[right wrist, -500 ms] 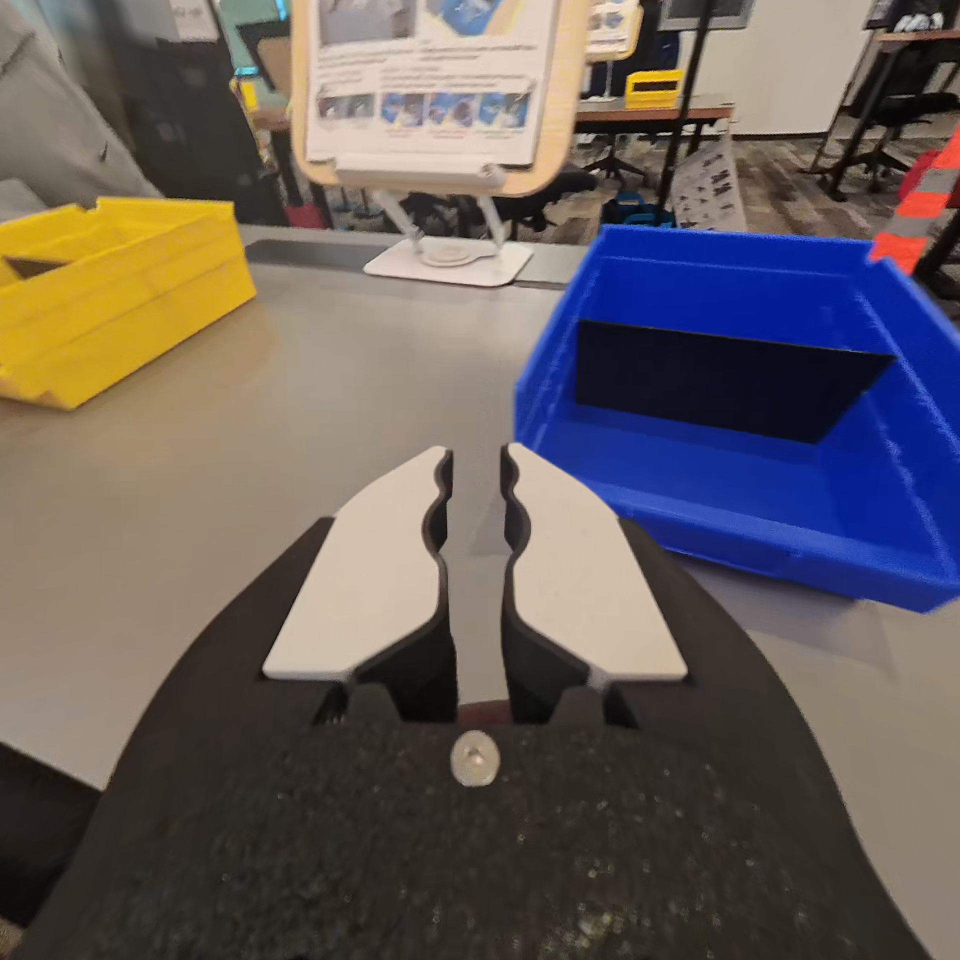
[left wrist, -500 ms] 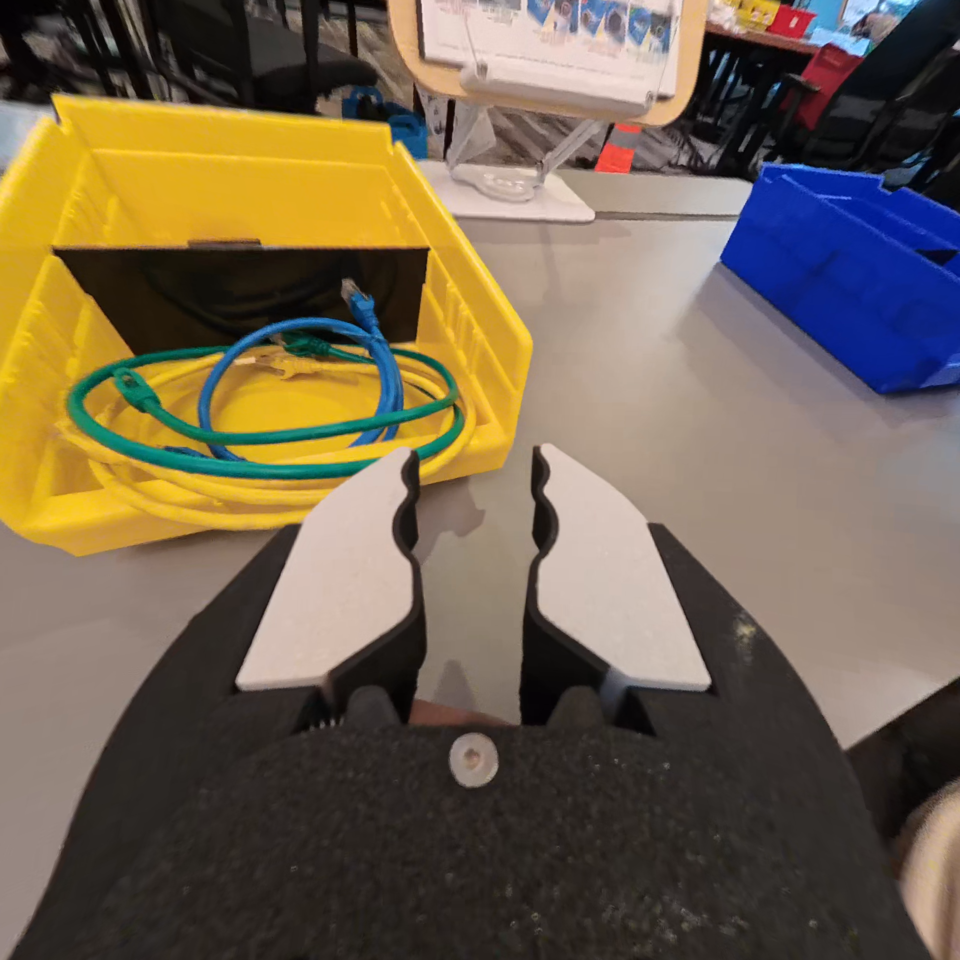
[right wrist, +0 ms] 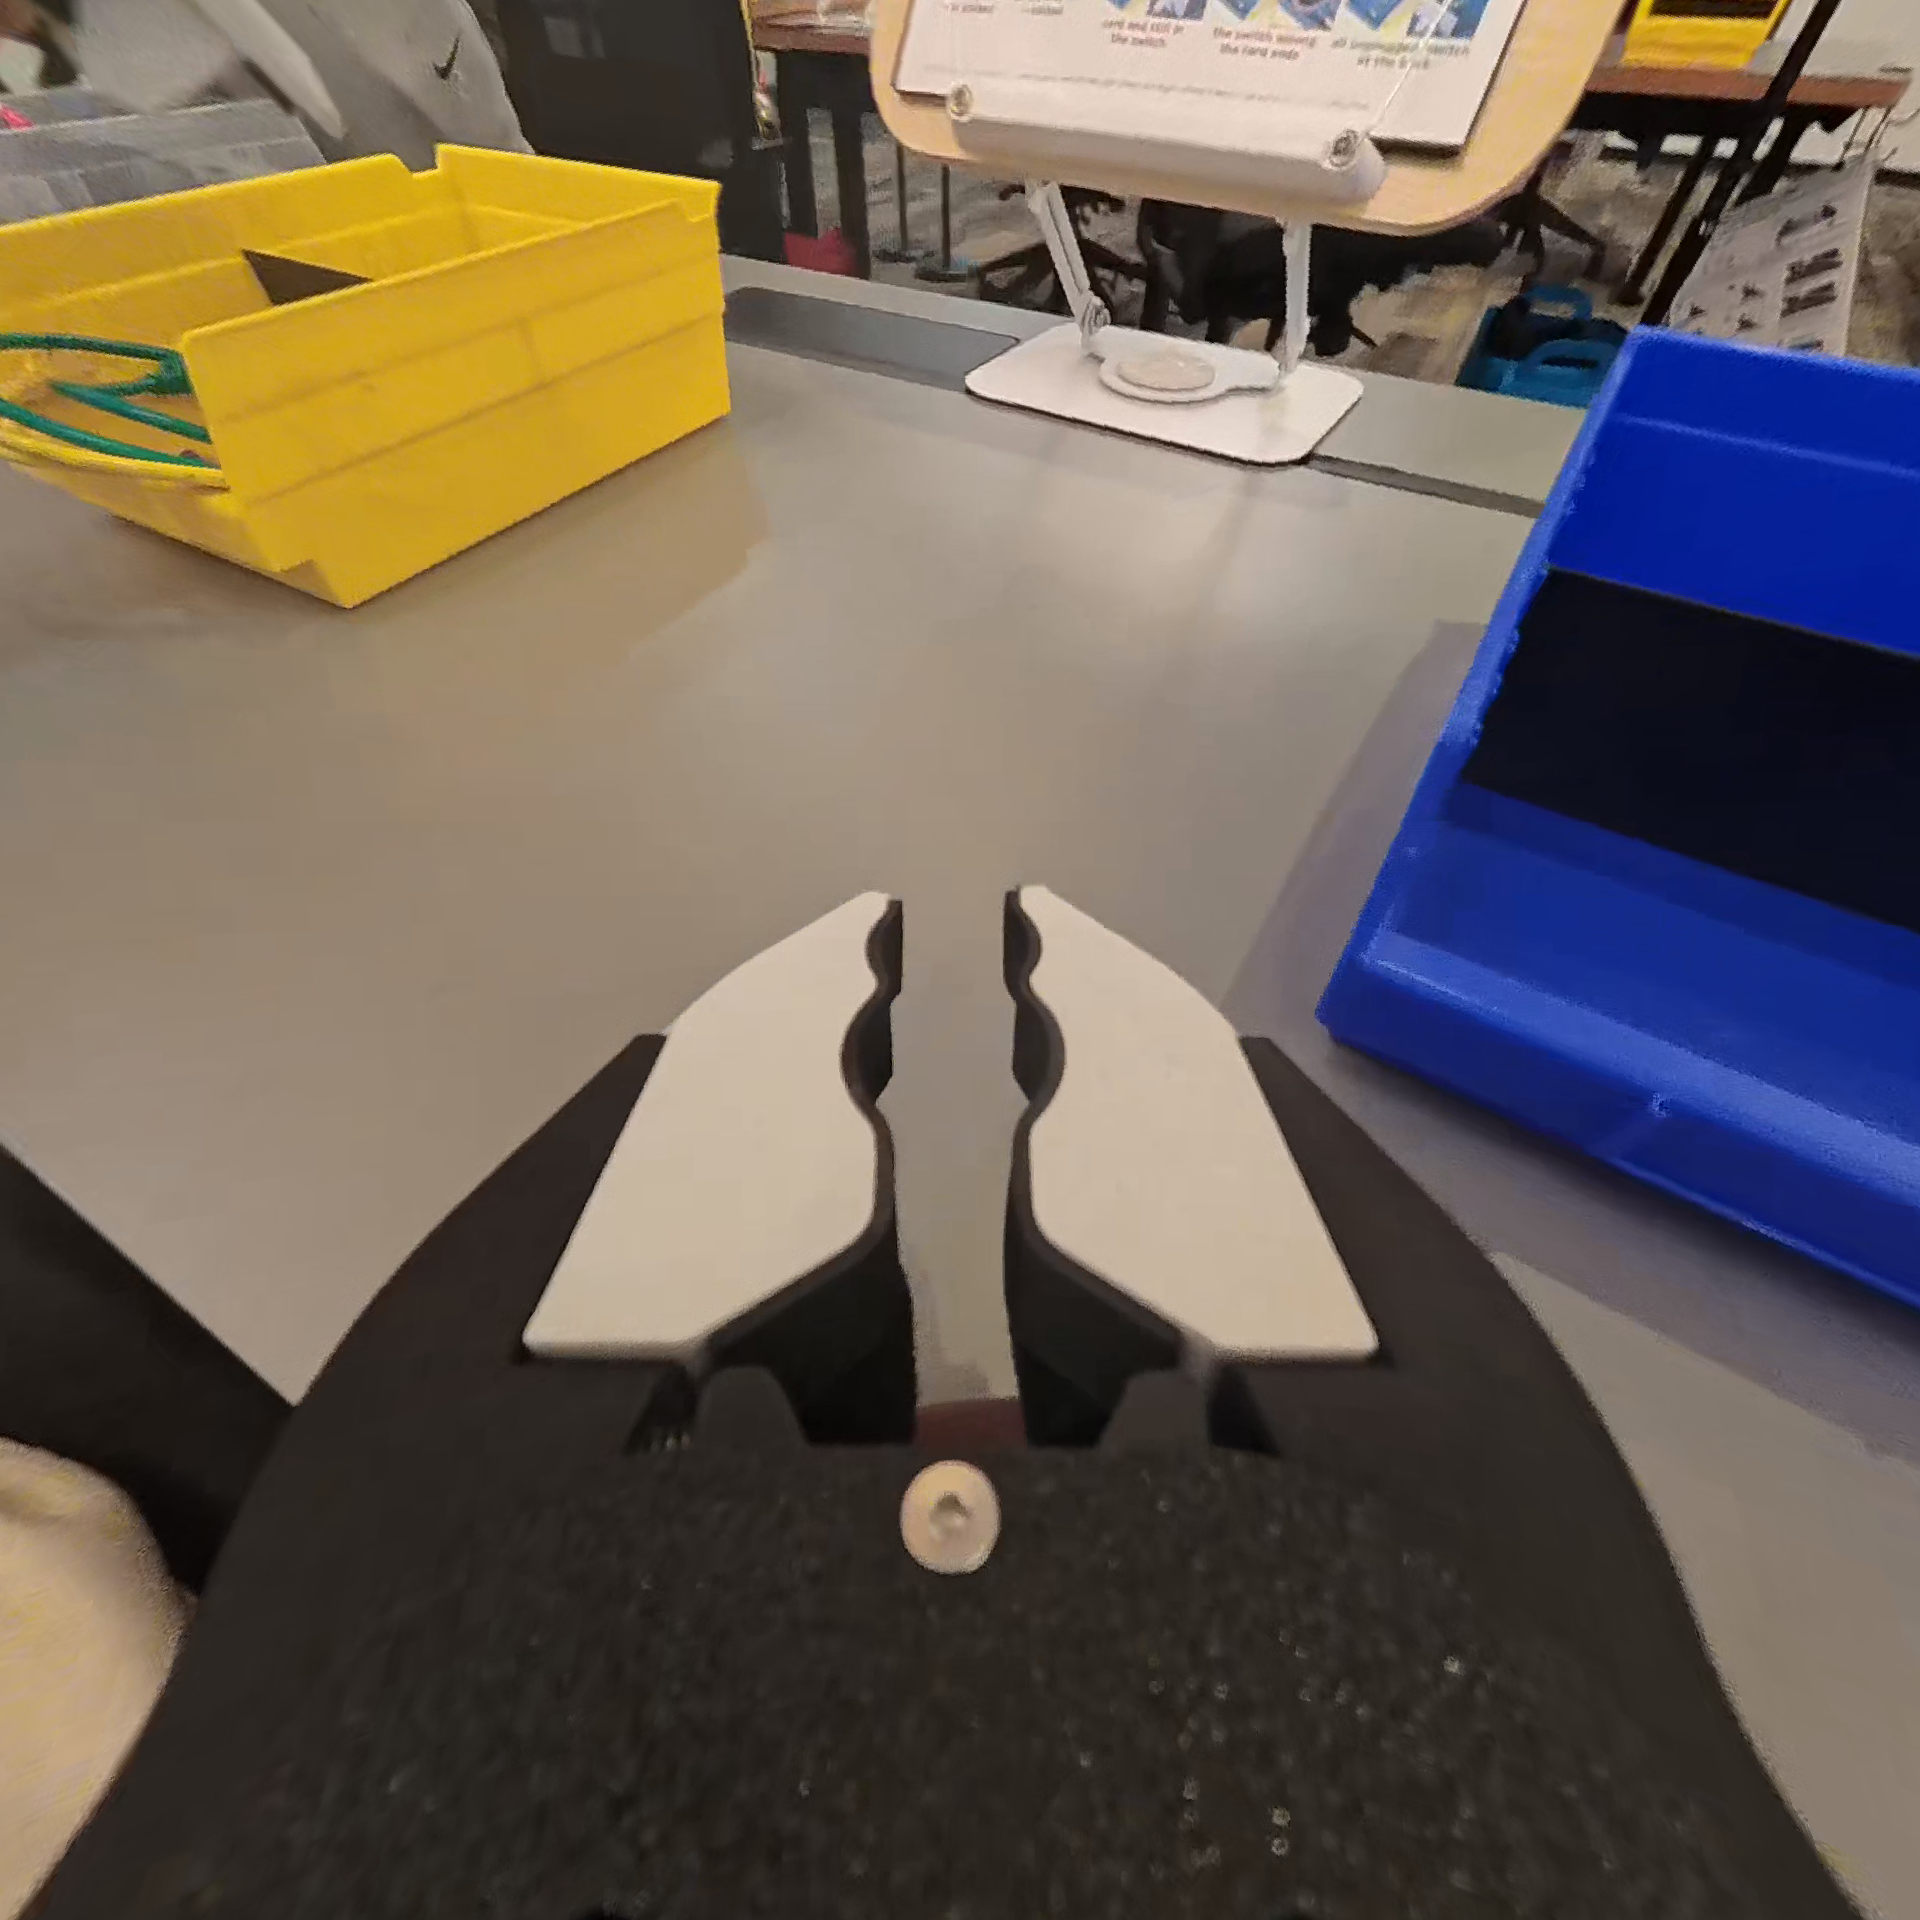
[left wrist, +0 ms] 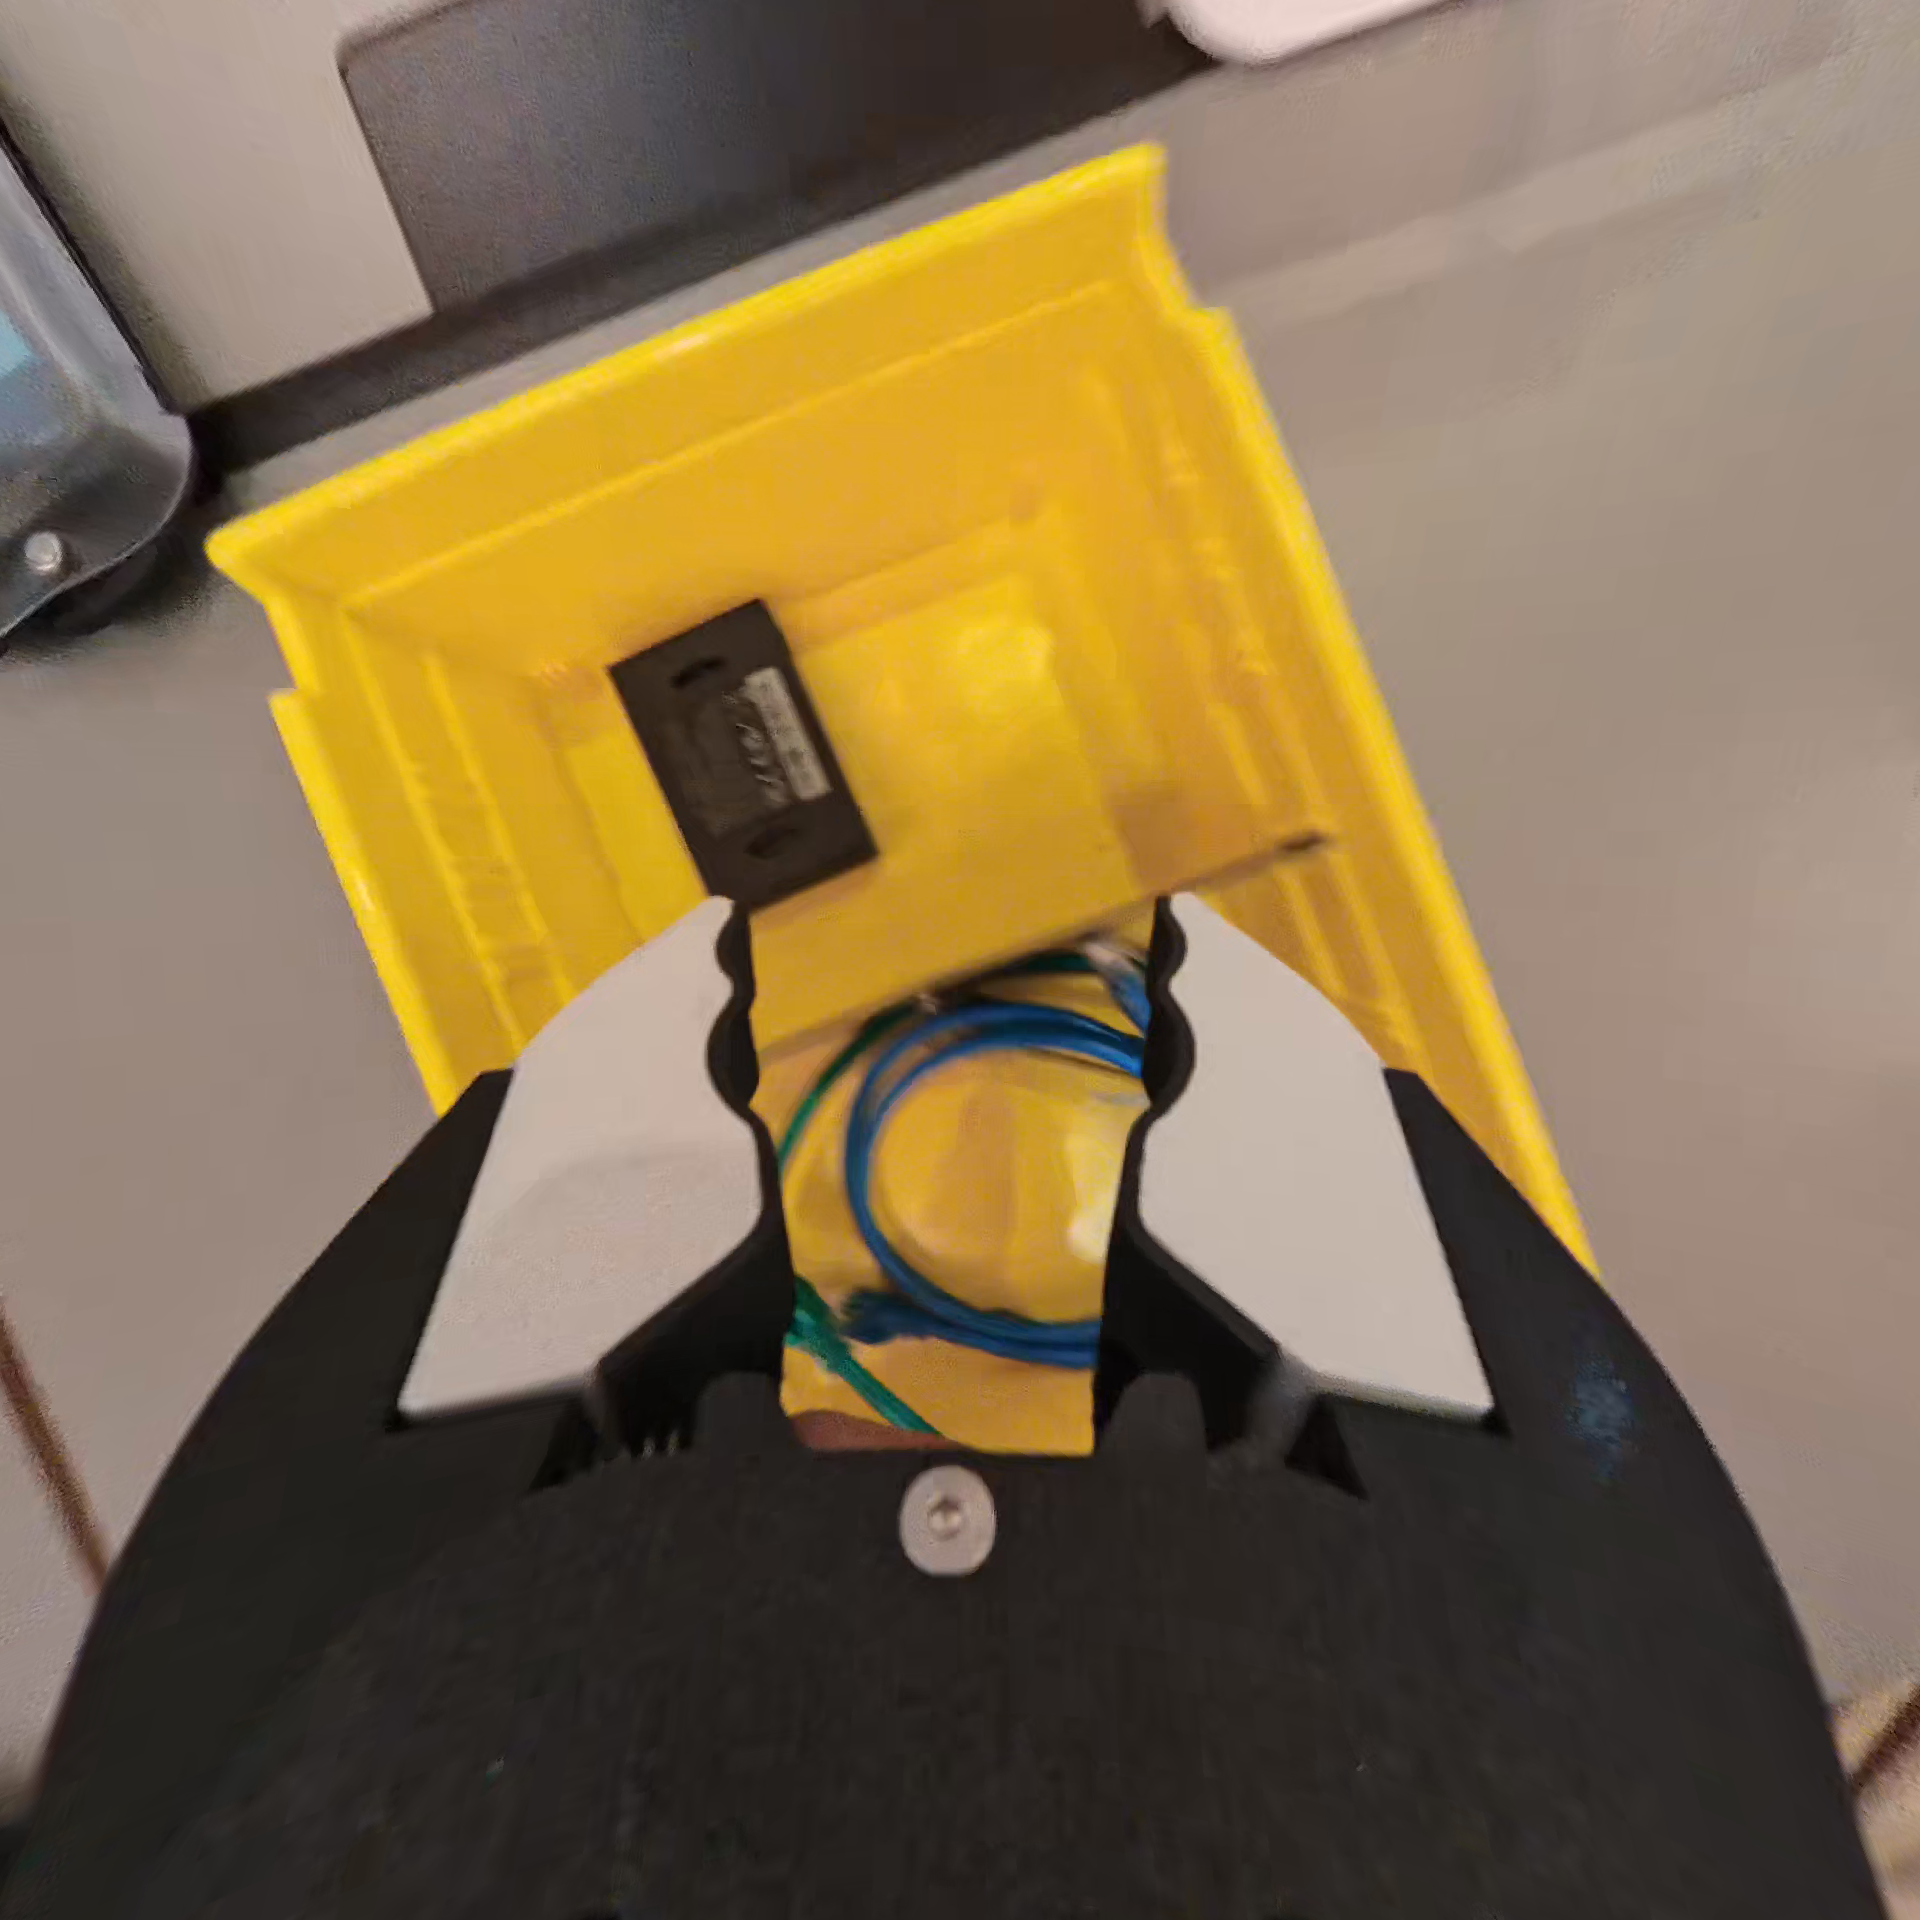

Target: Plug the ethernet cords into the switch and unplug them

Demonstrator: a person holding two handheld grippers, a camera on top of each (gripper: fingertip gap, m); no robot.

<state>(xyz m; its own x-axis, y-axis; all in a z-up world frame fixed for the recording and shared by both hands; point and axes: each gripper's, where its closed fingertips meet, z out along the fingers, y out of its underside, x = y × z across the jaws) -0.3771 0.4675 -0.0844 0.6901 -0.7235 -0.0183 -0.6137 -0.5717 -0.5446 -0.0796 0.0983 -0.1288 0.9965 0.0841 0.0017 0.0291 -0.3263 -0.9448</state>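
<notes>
Left gripper (left wrist: 945,914) hangs over the yellow bin (left wrist: 727,416), jaws wide and empty; cords (left wrist: 935,1174) directly below, switch (left wrist: 743,753) just ahead (right gripper (right wrist: 951,904), narrowly open, far off)

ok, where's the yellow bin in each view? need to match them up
Left wrist view: yellow bin fills the centre, seen from above, directly under the open left gripper.
Right wrist view: bin at upper left on the table, well away from the right gripper.
Shared landmark: the green cord in the bin.
</notes>
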